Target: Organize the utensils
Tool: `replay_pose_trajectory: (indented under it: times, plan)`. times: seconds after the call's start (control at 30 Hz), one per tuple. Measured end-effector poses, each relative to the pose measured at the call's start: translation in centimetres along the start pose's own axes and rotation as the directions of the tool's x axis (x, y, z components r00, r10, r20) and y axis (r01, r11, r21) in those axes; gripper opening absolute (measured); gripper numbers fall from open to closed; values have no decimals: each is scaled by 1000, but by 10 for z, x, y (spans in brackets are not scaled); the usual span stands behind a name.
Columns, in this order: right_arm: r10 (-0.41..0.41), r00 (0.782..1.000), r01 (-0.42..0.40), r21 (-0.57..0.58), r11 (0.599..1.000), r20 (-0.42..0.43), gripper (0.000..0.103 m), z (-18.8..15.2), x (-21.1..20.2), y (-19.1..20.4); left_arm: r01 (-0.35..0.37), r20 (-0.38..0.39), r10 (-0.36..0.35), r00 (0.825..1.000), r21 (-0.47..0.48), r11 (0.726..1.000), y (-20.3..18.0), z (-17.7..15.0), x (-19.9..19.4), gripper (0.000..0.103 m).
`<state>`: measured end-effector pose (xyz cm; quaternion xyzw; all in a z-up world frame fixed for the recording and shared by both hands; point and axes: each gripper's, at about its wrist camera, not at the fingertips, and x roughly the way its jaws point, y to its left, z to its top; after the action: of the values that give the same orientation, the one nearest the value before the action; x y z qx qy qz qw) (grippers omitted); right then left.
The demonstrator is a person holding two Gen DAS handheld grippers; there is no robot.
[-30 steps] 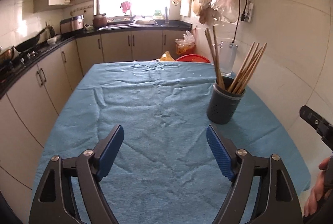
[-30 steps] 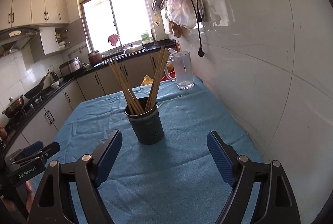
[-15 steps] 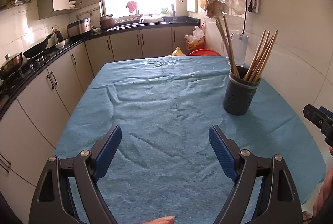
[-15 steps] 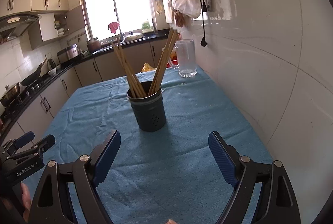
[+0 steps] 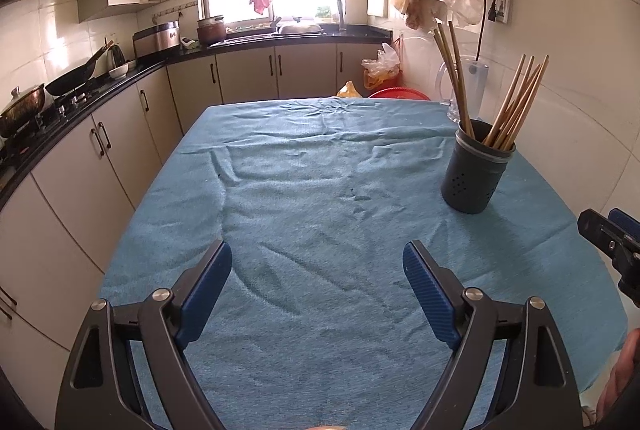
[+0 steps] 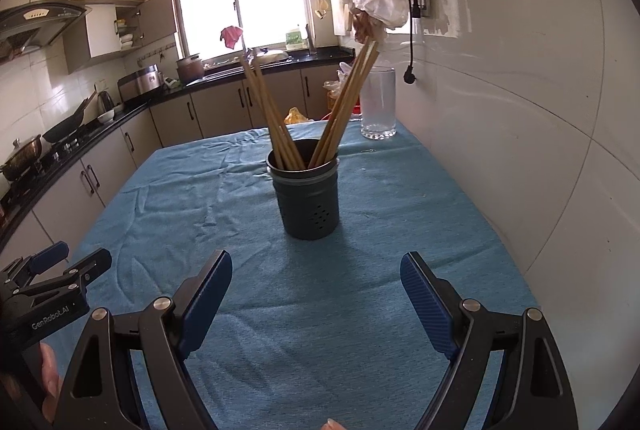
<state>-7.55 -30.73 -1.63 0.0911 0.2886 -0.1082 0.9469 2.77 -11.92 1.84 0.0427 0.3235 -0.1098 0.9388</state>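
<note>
Chopsticks in a holder on the blue-clothed surface (image 6: 400, 222)

The dark perforated holder (image 6: 310, 204) stands upright near the white wall; wooden chopsticks (image 6: 344, 106) rise from it, fanning left and right. Left tongs (image 5: 318, 276) and right tongs (image 6: 316, 280) gape wide, empty.

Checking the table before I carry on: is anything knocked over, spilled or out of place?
Nothing stands out. The dark holder stands upright on the blue cloth, with the chopsticks inside, fanned into two leaning bunches. The cloth is only wrinkled. The glass pitcher stands upright by the wall. Both claws are open and empty.
</note>
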Motion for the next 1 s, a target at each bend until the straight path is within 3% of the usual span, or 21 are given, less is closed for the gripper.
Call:
replay_pose_trajectory:
  times: [1.0]
  plan:
    - [18, 999, -20, -46, 999, -37, 89, -11, 12, 20, -23, -21, 23, 1000, -9, 1000, 9, -10, 5, 87]
